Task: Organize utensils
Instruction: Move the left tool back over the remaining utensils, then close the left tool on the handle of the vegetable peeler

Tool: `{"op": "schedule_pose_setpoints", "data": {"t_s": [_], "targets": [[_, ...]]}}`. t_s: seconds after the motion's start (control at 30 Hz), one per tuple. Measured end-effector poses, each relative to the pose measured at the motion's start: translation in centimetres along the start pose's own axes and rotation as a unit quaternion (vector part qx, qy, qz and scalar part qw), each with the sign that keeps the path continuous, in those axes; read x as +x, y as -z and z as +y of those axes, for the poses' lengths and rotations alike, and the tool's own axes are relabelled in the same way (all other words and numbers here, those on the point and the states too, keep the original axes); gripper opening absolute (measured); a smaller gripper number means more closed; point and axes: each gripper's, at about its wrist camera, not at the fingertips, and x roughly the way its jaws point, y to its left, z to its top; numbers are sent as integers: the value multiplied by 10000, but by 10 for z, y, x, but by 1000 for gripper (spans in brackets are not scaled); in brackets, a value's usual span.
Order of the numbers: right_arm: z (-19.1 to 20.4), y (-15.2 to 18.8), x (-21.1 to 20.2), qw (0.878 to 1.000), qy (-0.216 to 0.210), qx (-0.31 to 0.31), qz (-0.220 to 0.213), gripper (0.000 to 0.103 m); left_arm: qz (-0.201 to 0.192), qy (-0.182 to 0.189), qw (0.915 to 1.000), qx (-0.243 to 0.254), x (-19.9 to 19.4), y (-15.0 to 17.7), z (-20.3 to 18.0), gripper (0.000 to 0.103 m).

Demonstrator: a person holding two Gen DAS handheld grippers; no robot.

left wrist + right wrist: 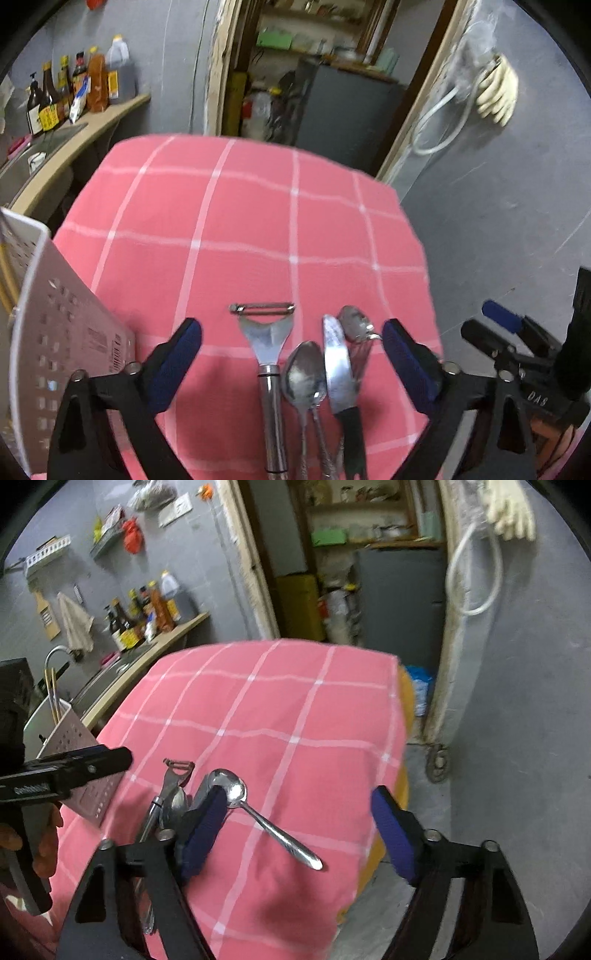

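Through the left wrist camera, my left gripper is open above a row of utensils on the pink checked cloth. Between its blue pads lie a metal peeler, a spoon, a black-handled knife and another spoon; neither pad touches any of them. My right gripper is open too, over a spoon that lies slantwise between its fingers, bowl close by the left pad. The peeler shows just left of it.
A white perforated utensil holder stands at the table's left, with chopsticks in it. The cloth's right edge drops to grey floor. A counter with bottles and a sink lies beyond on the left, a doorway behind.
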Motion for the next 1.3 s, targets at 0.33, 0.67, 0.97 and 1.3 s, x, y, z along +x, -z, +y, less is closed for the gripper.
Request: {"op": "schedule_pose_setpoints", "data": {"t_s": [0.33,0.67,0.97,1.3], "targets": [[25,-9,69,9916,-885,-626,704,42,815,-232,9959,-329,42,6,15,56],[46,-12,105,9783,-1346,-1028,1196,40,1212,-207,9909,-556,59,11,27,53],[57,-17,115,9693,-1384,-1480,1392,36,1431,-133,9892,-277,61,12,15,50],[69,-25,116,9576,-1401,-1881,1674,5,1593,-44,9869,-240,65,10,14,22]]}}
